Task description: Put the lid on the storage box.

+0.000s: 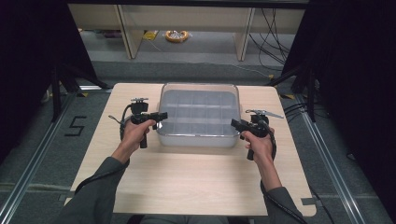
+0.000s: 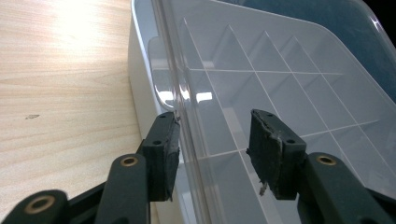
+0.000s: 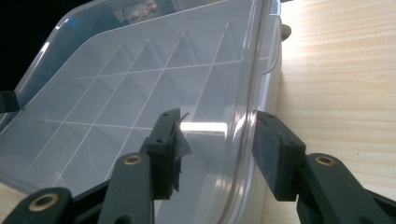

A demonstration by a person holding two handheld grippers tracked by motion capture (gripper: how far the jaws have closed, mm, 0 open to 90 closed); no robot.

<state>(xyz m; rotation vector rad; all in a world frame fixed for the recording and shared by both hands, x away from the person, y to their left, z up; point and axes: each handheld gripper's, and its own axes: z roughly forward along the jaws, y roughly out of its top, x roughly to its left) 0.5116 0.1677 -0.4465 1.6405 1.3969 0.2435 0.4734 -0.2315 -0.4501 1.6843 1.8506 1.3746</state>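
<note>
A clear plastic box (image 1: pixel 198 116) with a grid of dividers and a see-through lid (image 2: pixel 280 70) stands at the middle back of the wooden table (image 1: pixel 187 182). My left gripper (image 1: pixel 163 115) is at the box's near left corner. In the left gripper view its jaws (image 2: pixel 212 149) straddle the lid's rim, one pad outside and one over the lid, with a gap showing. My right gripper (image 1: pixel 233 123) is at the near right corner. Its jaws (image 3: pixel 217 149) straddle the lid's rim (image 3: pixel 243 121) the same way, with the pads not pressing on it.
Bare tabletop lies in front of the box and at both sides. Beyond the table are pale shelf legs (image 1: pixel 128 32), a yellow coil (image 1: pixel 176 36) and cables (image 1: pixel 271 37) on the floor. Dark curtains flank the table.
</note>
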